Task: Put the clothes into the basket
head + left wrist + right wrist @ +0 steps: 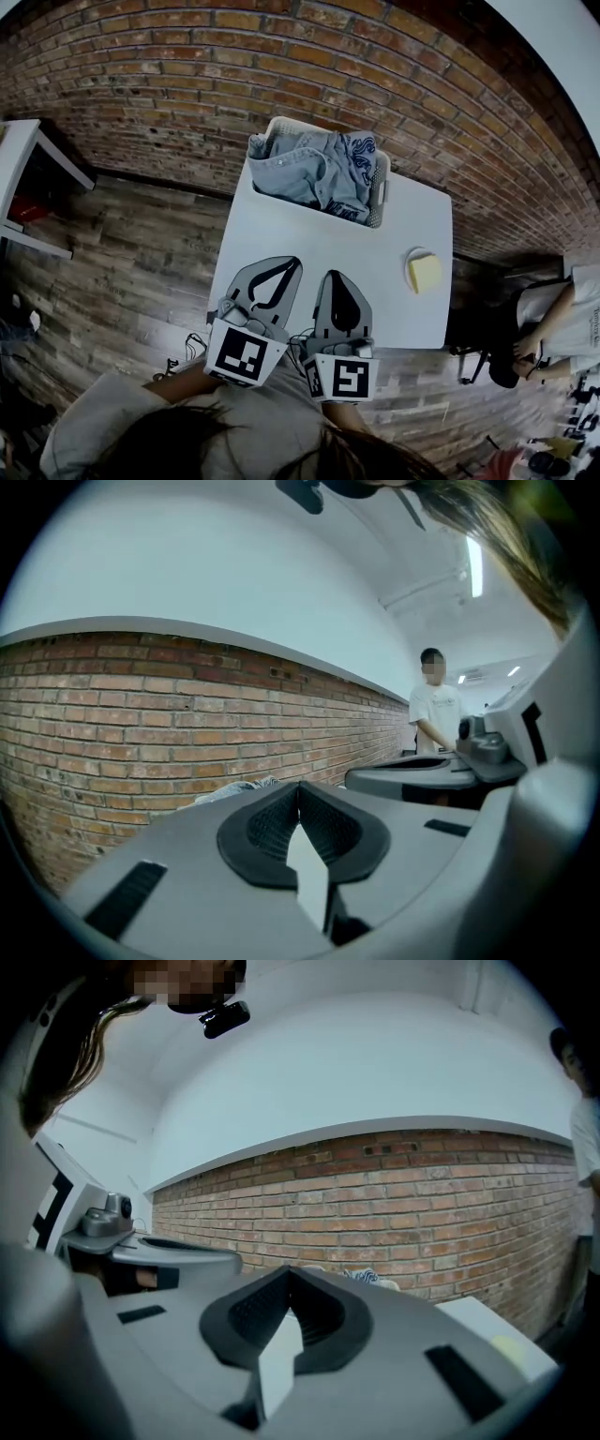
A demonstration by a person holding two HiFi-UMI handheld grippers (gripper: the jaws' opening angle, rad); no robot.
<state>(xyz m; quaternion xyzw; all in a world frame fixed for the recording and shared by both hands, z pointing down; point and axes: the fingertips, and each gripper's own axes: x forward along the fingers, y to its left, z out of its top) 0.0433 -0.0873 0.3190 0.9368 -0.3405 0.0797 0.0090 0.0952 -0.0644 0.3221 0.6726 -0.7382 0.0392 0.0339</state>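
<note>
A white basket (380, 192) stands at the far end of the white table (281, 234) against the brick wall. Blue denim clothes (314, 169) and a patterned blue garment (361, 155) fill it. My left gripper (289, 262) hovers over the table's near edge, shut, with nothing in it. Beside it my right gripper (335, 277) is shut and empty too. In the left gripper view the jaw tips of the left gripper (299, 786) meet, with a bit of the clothes (239, 787) beyond. The right gripper (287, 1270) also shows its tips together, and the patterned garment (361, 1277) peeks over them.
A yellow pad on a small white plate (424, 272) lies at the table's right side. A person (433, 710) stands to the right by the brick wall (187, 84). Wooden floor lies to the left, with another white table (19, 169) at the far left.
</note>
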